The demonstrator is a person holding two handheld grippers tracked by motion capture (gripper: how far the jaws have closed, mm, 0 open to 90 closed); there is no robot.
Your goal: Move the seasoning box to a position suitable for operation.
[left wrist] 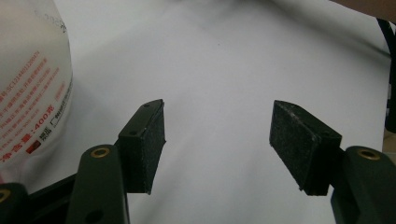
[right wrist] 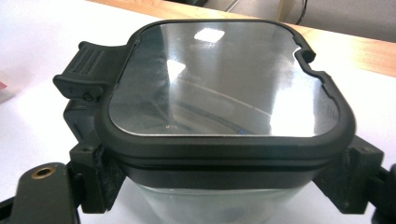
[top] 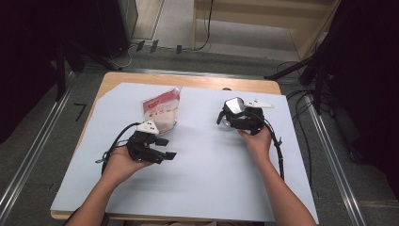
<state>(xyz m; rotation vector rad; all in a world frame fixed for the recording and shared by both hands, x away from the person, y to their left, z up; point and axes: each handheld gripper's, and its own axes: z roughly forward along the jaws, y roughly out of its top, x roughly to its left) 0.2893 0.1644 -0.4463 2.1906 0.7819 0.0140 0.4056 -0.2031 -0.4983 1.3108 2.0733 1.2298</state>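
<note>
The container, a clear box with a dark square lid, sits between the fingers of the right gripper, which press on its two sides just under the lid's rim. From above it stands on the right part of the white sheet that covers the worktop, with the person's right hand behind it. The right gripper view adds what the high view cannot give: a ribbed latch on the lid's left edge, a notch at its far right corner, and glare on the see-through top. The left gripper rests low on the sheet with its fingers wide apart and nothing between them. Its own view shows a white pouch with red print just beside the left finger; from above that pouch stands upright, well apart from the container.
</note>
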